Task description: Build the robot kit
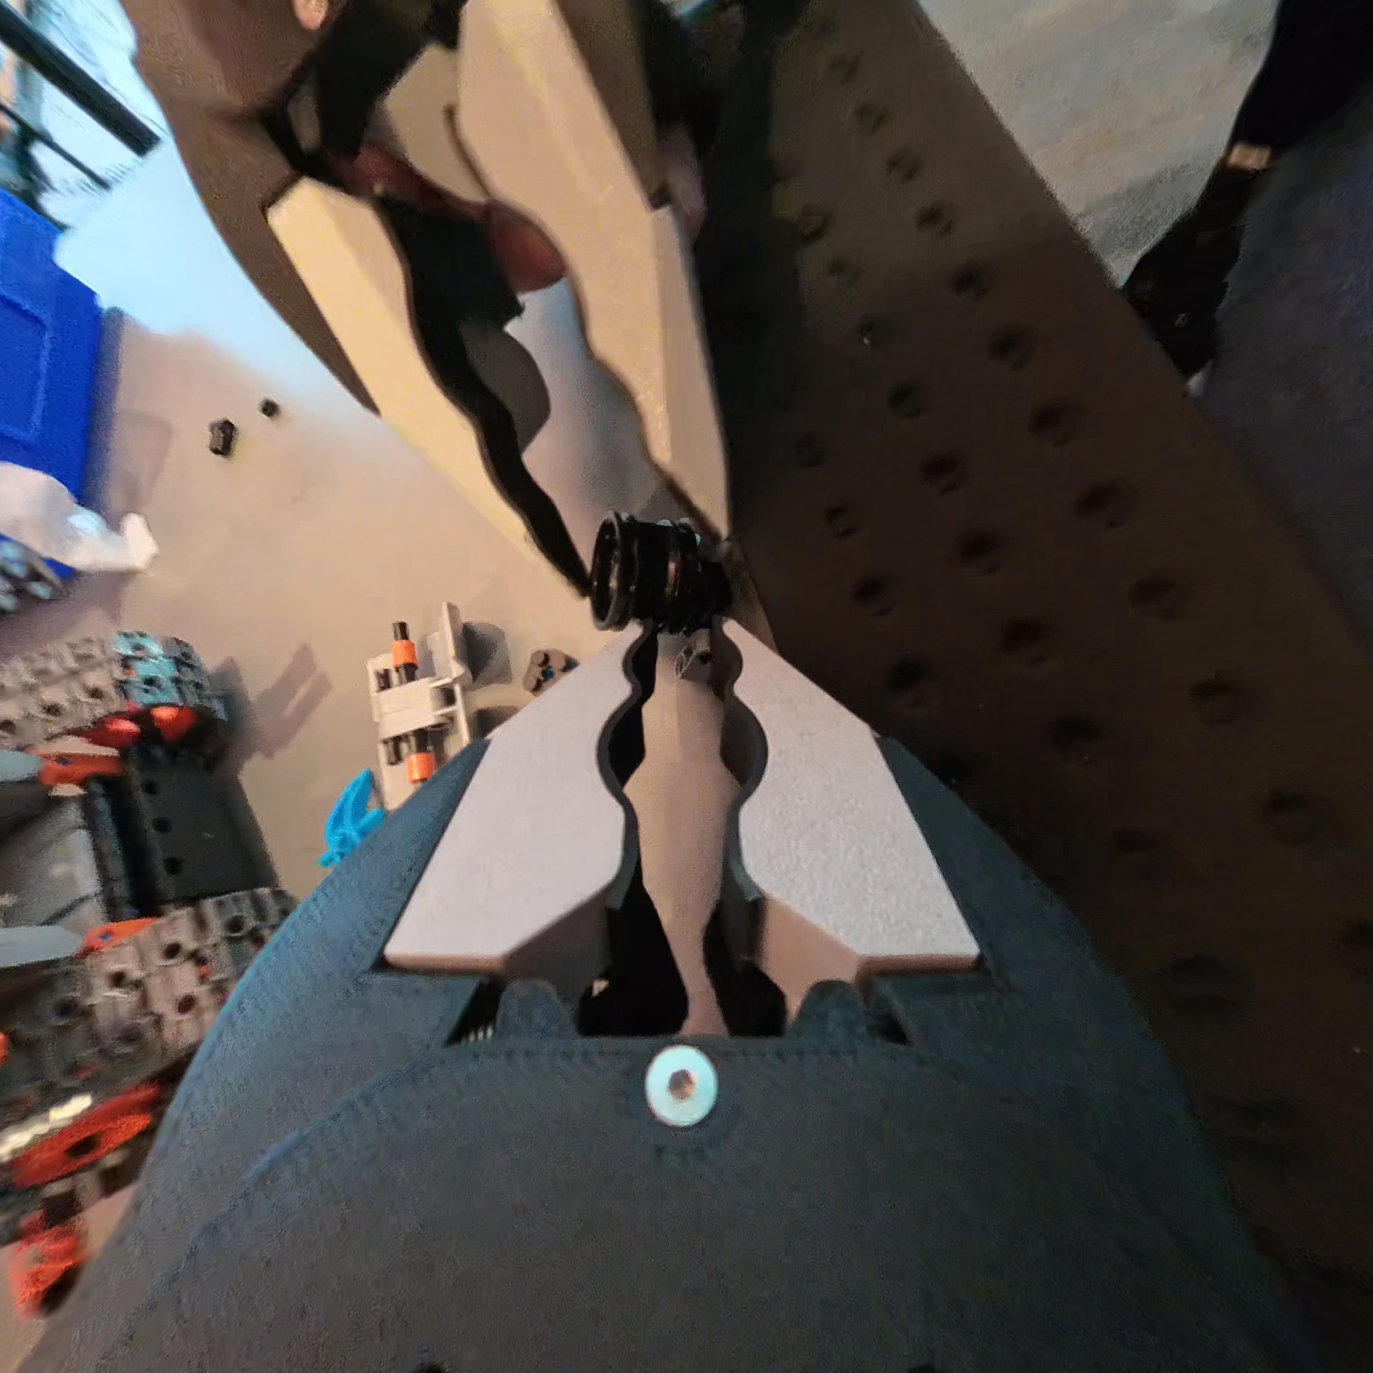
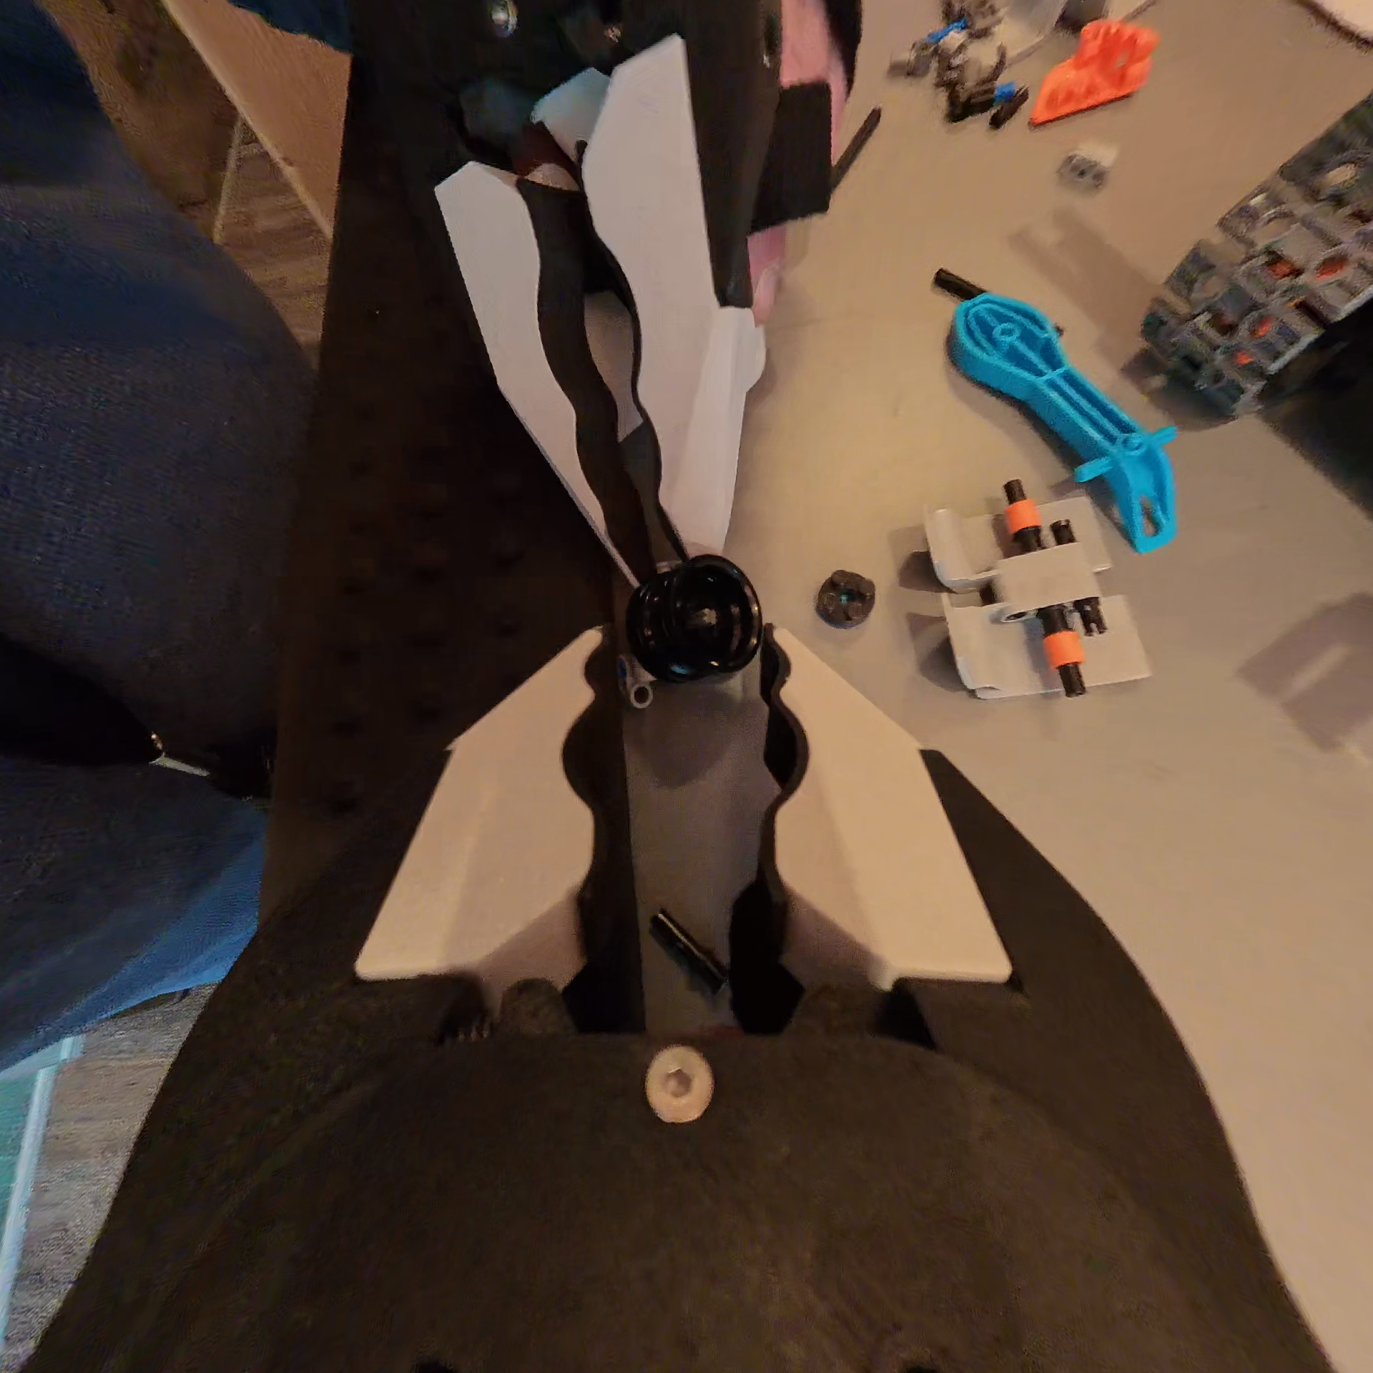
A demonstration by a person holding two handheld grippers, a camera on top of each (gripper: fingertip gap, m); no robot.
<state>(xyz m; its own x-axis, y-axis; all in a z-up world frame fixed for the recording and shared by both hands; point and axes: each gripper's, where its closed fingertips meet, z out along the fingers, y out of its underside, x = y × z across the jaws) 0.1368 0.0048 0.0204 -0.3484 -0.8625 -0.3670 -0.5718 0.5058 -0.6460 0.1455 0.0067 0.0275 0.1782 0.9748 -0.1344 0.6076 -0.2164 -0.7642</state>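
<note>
My two grippers meet tip to tip above a grey table. A small black ribbed wheel sits between them; it also shows in the left wrist view. My right gripper is closed against the wheel's sides. My left gripper is shut on a small grey connector at the wheel's hub; the connector's end shows in the right wrist view too. Each view shows the other gripper coming in from the top.
On the table lie a grey assembly with orange bushes, a blue tool, a small black round part, a loose black pin, an orange part and a grey-and-black brick model. A blue bin stands at the left. Less than 4 cm separates the two grippers' tips.
</note>
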